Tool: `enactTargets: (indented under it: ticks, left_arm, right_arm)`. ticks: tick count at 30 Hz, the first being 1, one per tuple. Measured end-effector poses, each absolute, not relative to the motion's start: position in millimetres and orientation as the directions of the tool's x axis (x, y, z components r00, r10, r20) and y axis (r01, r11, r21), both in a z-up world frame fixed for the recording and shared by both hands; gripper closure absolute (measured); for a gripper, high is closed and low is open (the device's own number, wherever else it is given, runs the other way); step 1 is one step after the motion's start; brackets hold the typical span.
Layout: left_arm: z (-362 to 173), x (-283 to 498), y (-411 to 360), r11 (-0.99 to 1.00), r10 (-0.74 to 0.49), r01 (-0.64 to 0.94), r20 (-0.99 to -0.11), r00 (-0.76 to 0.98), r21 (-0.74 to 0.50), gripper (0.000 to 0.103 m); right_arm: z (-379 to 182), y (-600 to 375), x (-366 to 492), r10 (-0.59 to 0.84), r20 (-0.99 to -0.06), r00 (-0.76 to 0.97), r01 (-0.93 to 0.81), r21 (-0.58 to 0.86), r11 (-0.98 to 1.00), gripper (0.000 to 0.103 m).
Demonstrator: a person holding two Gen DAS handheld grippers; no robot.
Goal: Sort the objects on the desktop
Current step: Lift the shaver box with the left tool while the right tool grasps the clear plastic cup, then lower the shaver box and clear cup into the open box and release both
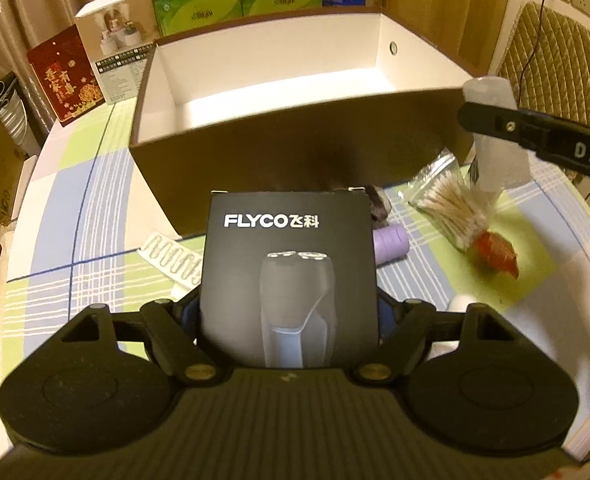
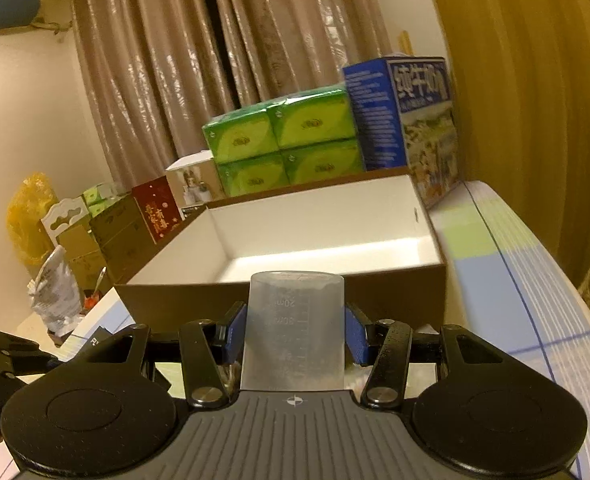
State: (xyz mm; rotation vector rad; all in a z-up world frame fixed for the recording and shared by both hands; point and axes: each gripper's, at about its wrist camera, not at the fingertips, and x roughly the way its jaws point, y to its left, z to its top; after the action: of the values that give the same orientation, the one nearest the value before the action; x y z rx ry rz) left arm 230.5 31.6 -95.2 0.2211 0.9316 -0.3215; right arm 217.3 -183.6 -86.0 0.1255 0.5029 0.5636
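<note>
While both my grippers are loaded, the step in hand looks like carrying each item over the near wall of the open brown storage box (image 1: 295,148) and setting it on the white floor inside. To do that well, I should lift high enough to clear the rim, lower fully, then release, one side at a time so the two do not collide. My left gripper (image 1: 291,312) is clamped on the black FLYCO shaver box (image 1: 289,276), which stands upright between its fingers, just short of the storage box's near wall. My right gripper (image 2: 295,332) is pinched narrowly on a translucent measuring cup (image 2: 293,332), held inverted, near the rim. Cotton swabs in a bag (image 1: 451,204) wait on the counter (image 1: 75,208).
</note>
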Motion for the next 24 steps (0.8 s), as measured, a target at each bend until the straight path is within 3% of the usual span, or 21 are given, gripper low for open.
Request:
enactTargets:
  ticks: [24]
  left_arm:
    - [-6,339,14,0.939,-0.206,0.337,-0.673,0.711,0.068,0.027]
  right_arm:
    - [-40,-159,286,0.514,-0.421,0.748,-0.502,0.147,0.852,0.054]
